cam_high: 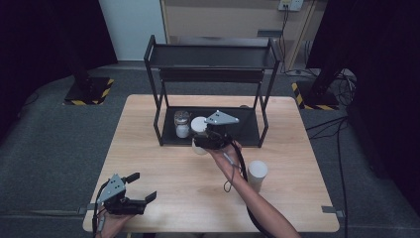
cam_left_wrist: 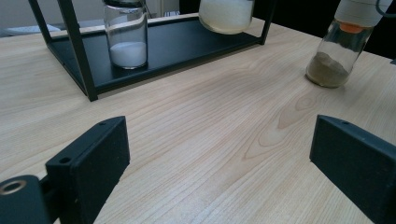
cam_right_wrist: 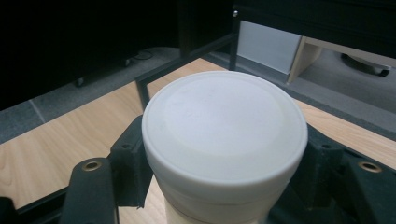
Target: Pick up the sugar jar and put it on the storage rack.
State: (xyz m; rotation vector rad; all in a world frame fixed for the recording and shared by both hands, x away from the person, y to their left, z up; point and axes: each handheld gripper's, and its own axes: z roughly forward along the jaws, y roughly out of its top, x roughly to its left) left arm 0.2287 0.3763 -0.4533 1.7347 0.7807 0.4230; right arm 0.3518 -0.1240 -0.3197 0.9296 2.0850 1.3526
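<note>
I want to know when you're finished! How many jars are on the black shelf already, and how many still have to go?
One jar with white powder already stands on the black rack's bottom shelf. The right gripper is shut on a white-lidded jar, held at the rack's front edge. A third jar with brown powder waits on the table. The left gripper is open, holding nothing. The top shelf looks bare.

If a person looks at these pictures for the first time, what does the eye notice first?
First comes the right gripper, its jaws shut on a white-lidded jar at the front edge of the black rack, on whose lower shelf stands a glass jar of white powder. Next, the left gripper rests open at the table's near left corner, and a third white-lidded jar stands alone on the wooden table, right of the person's forearm.
</note>
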